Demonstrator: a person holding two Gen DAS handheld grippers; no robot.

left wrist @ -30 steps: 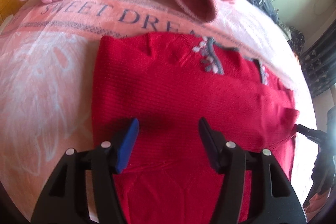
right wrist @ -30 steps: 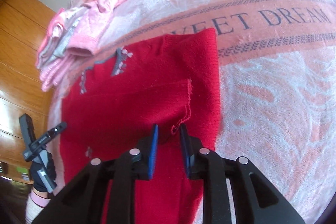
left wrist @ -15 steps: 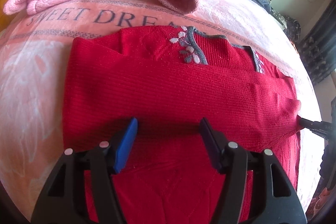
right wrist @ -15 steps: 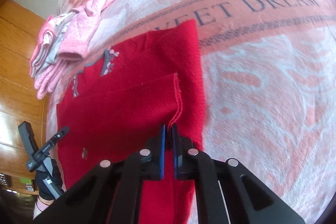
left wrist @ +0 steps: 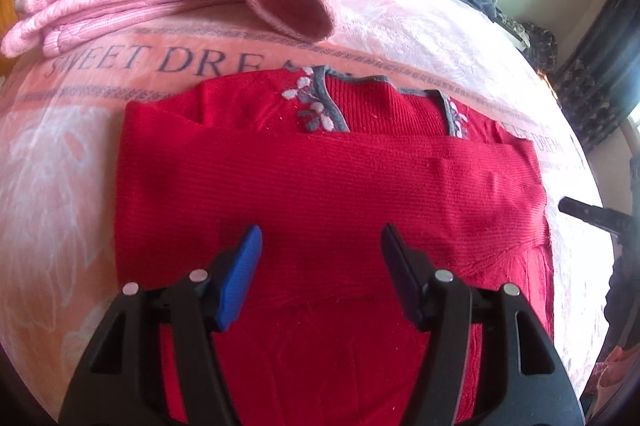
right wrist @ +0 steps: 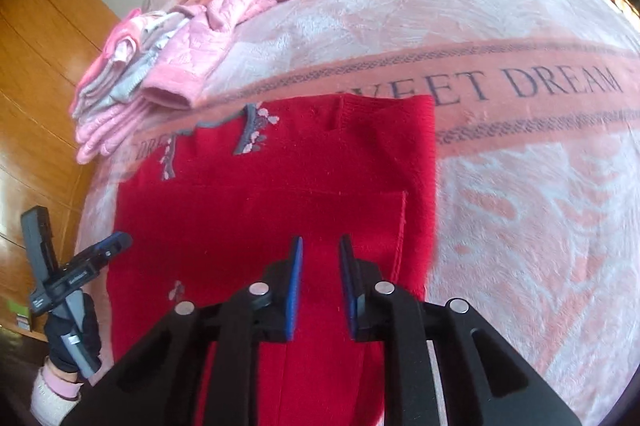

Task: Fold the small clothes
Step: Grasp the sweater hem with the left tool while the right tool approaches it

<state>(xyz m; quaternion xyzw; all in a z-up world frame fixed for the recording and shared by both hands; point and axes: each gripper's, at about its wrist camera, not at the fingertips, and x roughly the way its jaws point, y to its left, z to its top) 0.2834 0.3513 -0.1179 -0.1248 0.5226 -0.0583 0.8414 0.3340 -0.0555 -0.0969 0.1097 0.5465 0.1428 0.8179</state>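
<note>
L wrist: left tool [left wrist: 320, 246] apart | right tool [right wrist: 320, 250] apart | both over red sweater [left wrist: 320, 178]

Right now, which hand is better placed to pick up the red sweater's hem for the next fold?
Either could: both tongs hang open over the red sweater. I lean left: the left tongs gape wide over its middle, while the right tongs sit narrower, near the folded sleeve's cuff.

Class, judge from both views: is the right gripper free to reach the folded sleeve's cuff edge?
Probably yes: the right gripper hangs open above the red sweater, cuff edge just beside it, nothing between.
</note>
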